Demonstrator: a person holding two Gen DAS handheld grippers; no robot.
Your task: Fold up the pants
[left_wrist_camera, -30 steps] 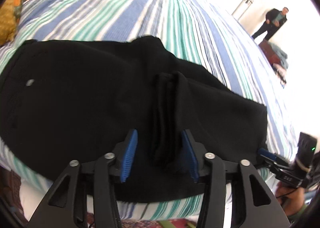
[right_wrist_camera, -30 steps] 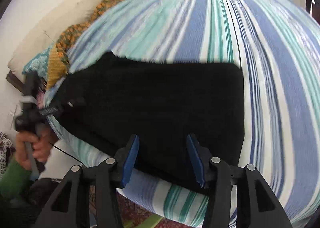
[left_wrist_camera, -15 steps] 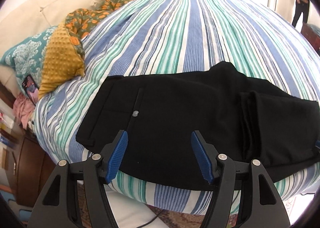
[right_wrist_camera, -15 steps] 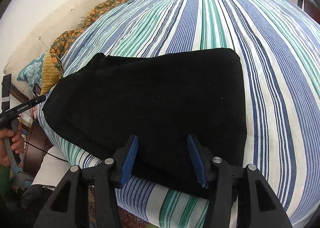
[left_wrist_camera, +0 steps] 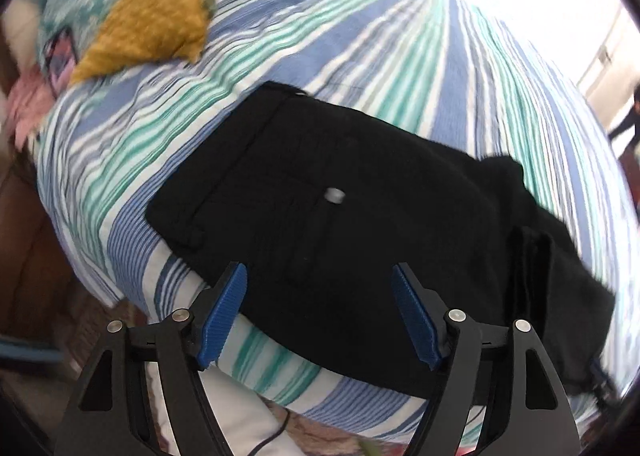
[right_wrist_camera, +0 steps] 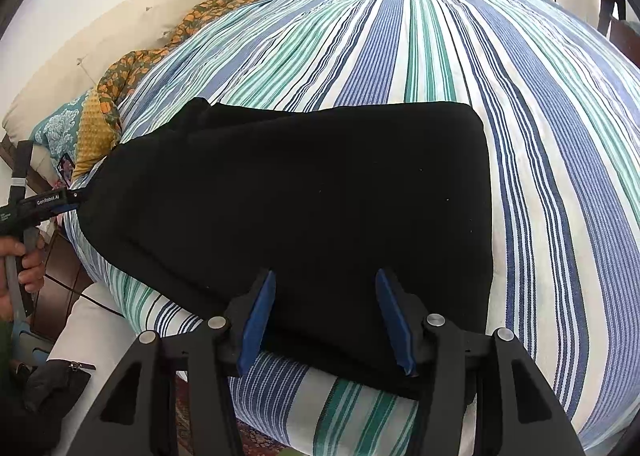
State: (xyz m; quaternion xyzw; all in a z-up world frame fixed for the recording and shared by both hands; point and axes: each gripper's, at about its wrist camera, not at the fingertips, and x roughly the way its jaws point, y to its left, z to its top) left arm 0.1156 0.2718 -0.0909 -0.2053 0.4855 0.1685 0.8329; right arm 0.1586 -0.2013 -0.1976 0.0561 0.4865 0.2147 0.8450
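You are working with the black fabric pants (left_wrist_camera: 360, 240), which are lying flat near the edge of the blue, green and white striped bedspread (right_wrist_camera: 440, 36), their long axis running left to right across both views. Your left gripper (left_wrist_camera: 320, 316) is hovering with its blue-padded jaws spread wide, grasping nothing, and it is facing the waistband end, where a small silver button (left_wrist_camera: 334, 195) is showing. From that gripper the rest of the garment is stretching away to the right, toward a bunched fold of cloth. Your right gripper (right_wrist_camera: 326, 322) is likewise released and empty, its jaws standing apart just over the near edge of the leg end, which is ending in a squared-off corner to its right. Each gripper is therefore nearest its own end, so the next fold is probably a matter of bringing one end over along that axis. A mustard-yellow textured cushion (left_wrist_camera: 148, 24) is resting well clear, beyond the waistband.
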